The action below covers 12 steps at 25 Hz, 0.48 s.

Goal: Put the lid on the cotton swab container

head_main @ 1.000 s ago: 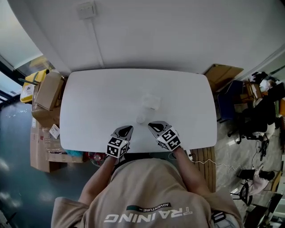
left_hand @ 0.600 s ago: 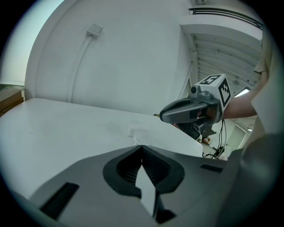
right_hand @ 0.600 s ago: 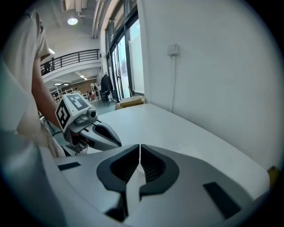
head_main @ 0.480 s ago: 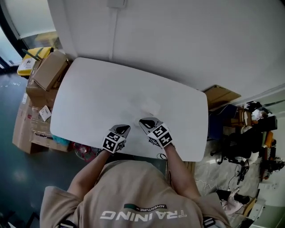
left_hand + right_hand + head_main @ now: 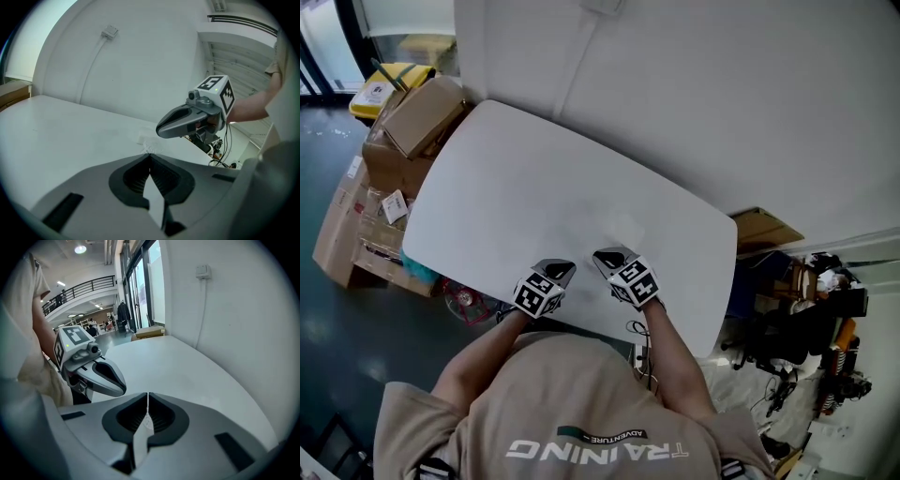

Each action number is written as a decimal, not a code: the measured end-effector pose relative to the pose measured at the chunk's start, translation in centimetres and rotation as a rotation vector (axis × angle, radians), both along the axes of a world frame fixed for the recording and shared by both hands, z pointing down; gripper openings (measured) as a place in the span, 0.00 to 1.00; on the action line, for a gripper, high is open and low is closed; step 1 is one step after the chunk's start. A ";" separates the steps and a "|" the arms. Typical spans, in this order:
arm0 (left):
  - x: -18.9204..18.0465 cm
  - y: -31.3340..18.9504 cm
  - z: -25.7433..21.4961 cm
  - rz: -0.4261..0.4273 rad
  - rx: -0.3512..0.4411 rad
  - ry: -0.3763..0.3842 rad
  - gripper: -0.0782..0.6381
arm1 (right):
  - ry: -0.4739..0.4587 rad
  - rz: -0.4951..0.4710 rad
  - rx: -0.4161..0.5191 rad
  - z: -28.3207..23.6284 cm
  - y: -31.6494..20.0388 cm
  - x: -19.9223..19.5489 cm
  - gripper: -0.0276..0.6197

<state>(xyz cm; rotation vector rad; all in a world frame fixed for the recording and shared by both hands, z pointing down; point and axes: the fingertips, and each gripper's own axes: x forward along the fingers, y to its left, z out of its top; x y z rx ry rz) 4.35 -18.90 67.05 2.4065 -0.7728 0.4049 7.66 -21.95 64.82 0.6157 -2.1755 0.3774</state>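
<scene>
Left gripper [image 5: 560, 270] and right gripper [image 5: 609, 257], jaws pressed together, empty, side by side above near edge of white table [image 5: 487, 187]

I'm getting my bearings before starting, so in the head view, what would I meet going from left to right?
Stacked cardboard boxes → left gripper → right gripper → brown cardboard piece past the table's right end.

Above the white table [image 5: 56, 126], the left gripper [image 5: 150, 157] has its jaws pressed together, empty. A clear container [image 5: 151, 145] (faint, washed out) lies on the table; the right gripper [image 5: 164, 129] hovers over it.
</scene>
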 end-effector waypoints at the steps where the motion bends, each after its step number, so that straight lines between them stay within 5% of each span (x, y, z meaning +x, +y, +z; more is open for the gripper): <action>1: -0.1 0.0 0.1 0.000 -0.001 0.000 0.13 | 0.004 0.001 -0.005 0.3 0.0 0.0 0.08; 12: 0.2 0.0 0.3 0.019 -0.003 -0.007 0.13 | 0.032 0.034 -0.068 2.8 0.6 0.9 0.08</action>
